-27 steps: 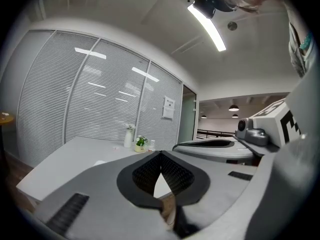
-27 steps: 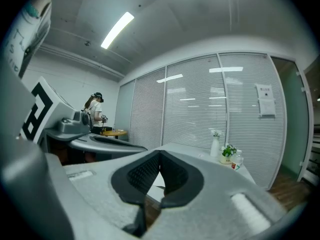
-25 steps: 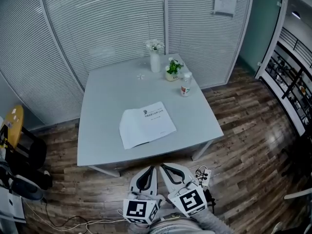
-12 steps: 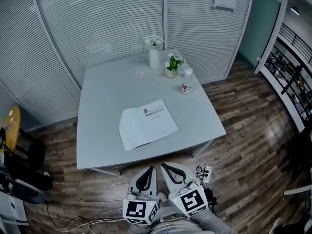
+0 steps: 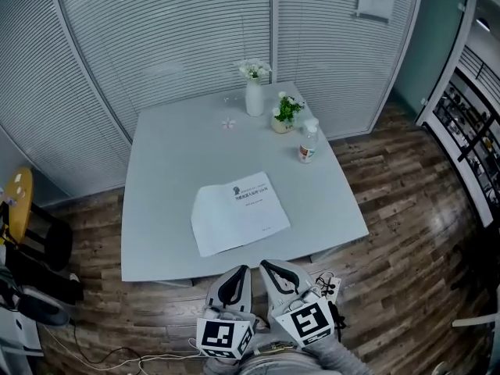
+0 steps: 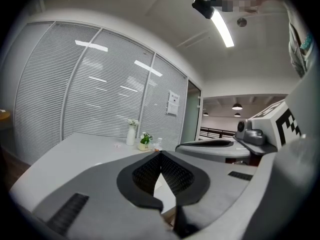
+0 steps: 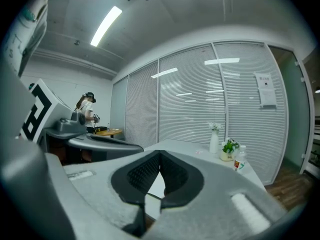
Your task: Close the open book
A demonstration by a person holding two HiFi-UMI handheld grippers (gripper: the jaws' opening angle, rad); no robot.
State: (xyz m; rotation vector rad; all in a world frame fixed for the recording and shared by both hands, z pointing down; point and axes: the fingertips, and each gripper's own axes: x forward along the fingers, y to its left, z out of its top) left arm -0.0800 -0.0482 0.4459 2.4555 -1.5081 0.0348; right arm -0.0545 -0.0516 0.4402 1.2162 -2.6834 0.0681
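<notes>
An open book (image 5: 238, 212) with white pages lies flat near the front of the grey table (image 5: 172, 170) in the head view. Both grippers hang side by side in front of the table's near edge, short of the book. My left gripper (image 5: 237, 270) is shut with nothing in it; its jaw tips meet (image 6: 160, 153). My right gripper (image 5: 266, 266) is likewise shut and empty, its tips touching (image 7: 159, 153). A slice of the white page shows between the jaws in both gripper views.
At the table's far side stand a white vase with flowers (image 5: 254, 92), a small potted plant (image 5: 285, 114) and a plastic bottle (image 5: 308, 142). Slatted blinds close off the back. A cable and power strip (image 5: 326, 283) lie on the wood floor.
Both grippers have come closer to the table's near edge; the table and book now sit lower and nearer in the head view. Both stay shut.
</notes>
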